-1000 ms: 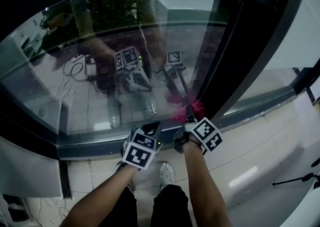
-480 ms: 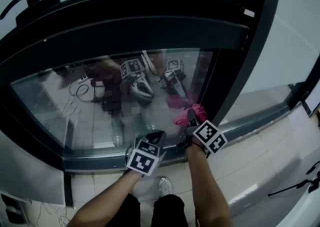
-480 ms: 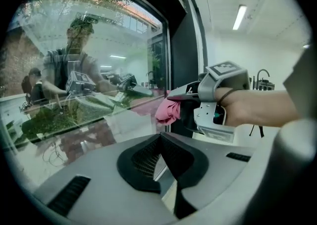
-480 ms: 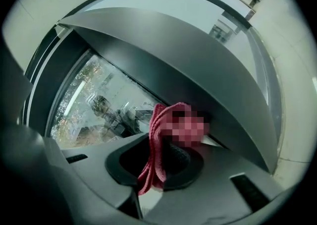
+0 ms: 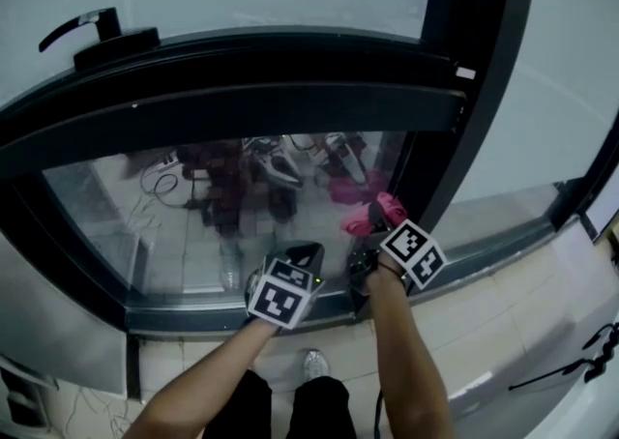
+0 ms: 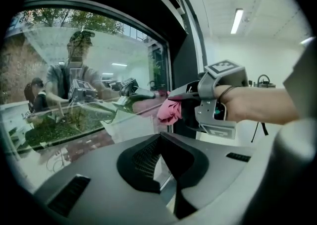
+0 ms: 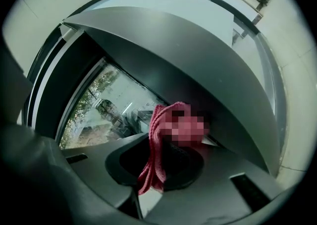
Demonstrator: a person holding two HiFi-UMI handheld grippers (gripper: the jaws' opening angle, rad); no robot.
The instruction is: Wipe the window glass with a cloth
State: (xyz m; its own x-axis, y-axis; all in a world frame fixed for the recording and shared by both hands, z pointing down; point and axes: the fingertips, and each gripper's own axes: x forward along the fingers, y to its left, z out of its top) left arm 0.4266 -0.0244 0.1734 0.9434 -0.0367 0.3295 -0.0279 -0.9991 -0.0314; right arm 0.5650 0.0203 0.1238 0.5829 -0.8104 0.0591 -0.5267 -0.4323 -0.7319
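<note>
Our right hand-held gripper [image 5: 371,226], pinching the pink cloth [image 5: 387,205], has crept up the window glass [image 5: 174,224] beside the dark frame [image 5: 435,166], so wiping is barely begun; our left hand-held gripper [image 5: 308,255] waits lower, pressed together on nothing

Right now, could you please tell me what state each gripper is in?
Left gripper: closed, holding nothing.
Right gripper: closed on the pink cloth.
</note>
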